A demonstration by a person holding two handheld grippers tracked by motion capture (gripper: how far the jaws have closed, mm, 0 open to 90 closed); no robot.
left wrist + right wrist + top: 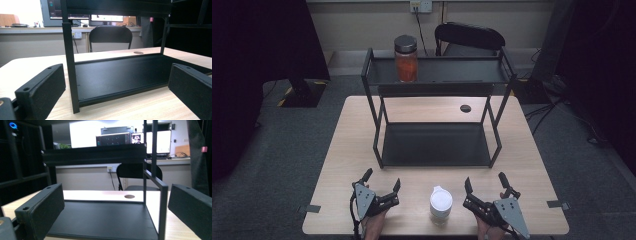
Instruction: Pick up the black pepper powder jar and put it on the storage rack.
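A grey carpeted room surrounds our pale wooden tabletop (347,150), with a black folding chair (469,37) against the far wall and dark curtains on both sides. On the tabletop stands a black metal two-tier rack (437,145); its upper shelf carries a jar of orange contents (406,58) with a dark lid, standing upright toward the left end. The lower shelf is bare, as both gripper views confirm.

Nearest to us, at the front edge and between our two hands, stands a small white-lidded jar (441,202), upright and apart from both claws. Our left claw (382,182) rests on the tabletop just left of it, jaws spread wide and holding nothing. Our right claw (484,182) sits just to the right, likewise wide open and empty. Both point toward the rack.

We judge the white jar to be rigid and fairly light, with smooth, probably slippery walls, and possibly breakable if it is glass, though we cannot tell the material. Its lid looks wider than a comfortable pinch from above, so we would take it from the side, jaws across the body below the lid, squeezing firmly but gently and keeping it upright. Either claw is close enough; the rack's posts in front call for care when lifting.
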